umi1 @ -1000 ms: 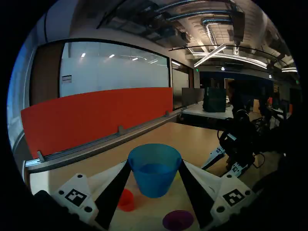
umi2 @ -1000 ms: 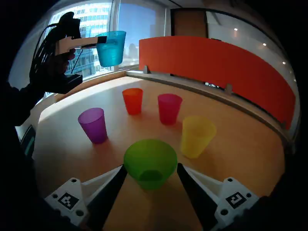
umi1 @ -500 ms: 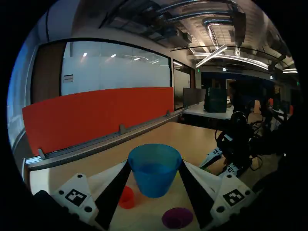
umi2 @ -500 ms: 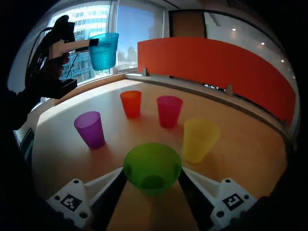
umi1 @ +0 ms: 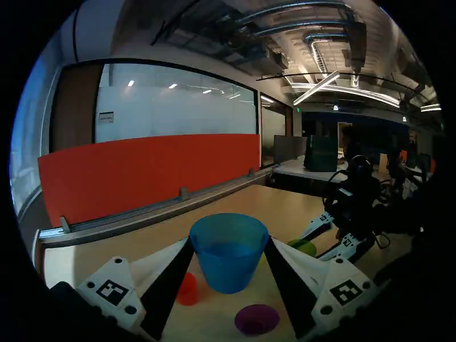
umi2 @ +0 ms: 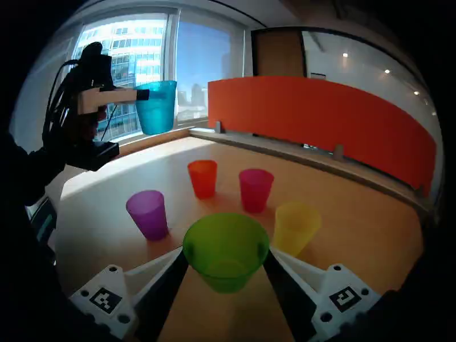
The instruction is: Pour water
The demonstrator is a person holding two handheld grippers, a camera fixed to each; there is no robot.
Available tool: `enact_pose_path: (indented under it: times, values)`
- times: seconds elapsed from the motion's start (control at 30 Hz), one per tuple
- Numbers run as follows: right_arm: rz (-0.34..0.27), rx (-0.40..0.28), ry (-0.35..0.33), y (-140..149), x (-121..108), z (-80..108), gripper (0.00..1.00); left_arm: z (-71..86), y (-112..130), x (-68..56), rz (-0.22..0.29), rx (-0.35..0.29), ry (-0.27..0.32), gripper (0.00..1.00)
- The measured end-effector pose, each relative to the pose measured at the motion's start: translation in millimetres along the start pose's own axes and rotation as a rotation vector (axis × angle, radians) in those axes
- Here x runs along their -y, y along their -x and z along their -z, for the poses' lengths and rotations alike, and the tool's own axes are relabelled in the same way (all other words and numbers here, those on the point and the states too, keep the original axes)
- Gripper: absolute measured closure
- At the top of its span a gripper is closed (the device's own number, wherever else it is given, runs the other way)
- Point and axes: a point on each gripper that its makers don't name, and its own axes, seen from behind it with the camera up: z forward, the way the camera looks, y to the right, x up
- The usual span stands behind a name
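My left gripper [umi1: 229,246] is shut on a blue cup [umi1: 229,251] with water in it, held upright high above the table. In the right gripper view that blue cup [umi2: 156,106] hangs at the upper left in the left gripper [umi2: 142,97], which a hand holds. My right gripper [umi2: 226,257] is shut on an empty green cup [umi2: 226,251], upright and off the table. From the left gripper view the green cup [umi1: 302,247] and right gripper [umi1: 320,232] lie lower right, apart from the blue cup.
On the wooden table [umi2: 353,228] stand a purple cup [umi2: 148,214], an orange cup [umi2: 203,178], a magenta cup [umi2: 255,190] and a yellow cup [umi2: 296,228]. An orange partition [umi2: 319,119] runs along the far edge, with windows [umi2: 137,45] to its left.
My right gripper has lifted the green cup higher above the table, so it now appears in the left gripper view. The blue cup has come slightly lower and nearer in the right gripper view.
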Motion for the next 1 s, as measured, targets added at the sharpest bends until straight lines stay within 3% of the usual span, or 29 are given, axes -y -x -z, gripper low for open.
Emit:
enact_pose_path:
  times: [0.47, 0.77, 1.0]
  values:
    - [0.027, -0.175, -0.007, -74.2, 22.8, 15.0, 0.09, 19.2, -5.3, -8.7, 0.004, -0.031, -0.016, 0.13]
    - [0.025, -0.257, -0.021, -104.6, 34.0, 16.3, 0.09, 28.5, -7.8, -10.6, 0.007, -0.053, -0.022, 0.13]
    - [0.029, -0.282, -0.025, -115.6, 37.1, 14.6, 0.09, 33.5, -10.6, -10.9, 0.013, -0.081, -0.023, 0.14]
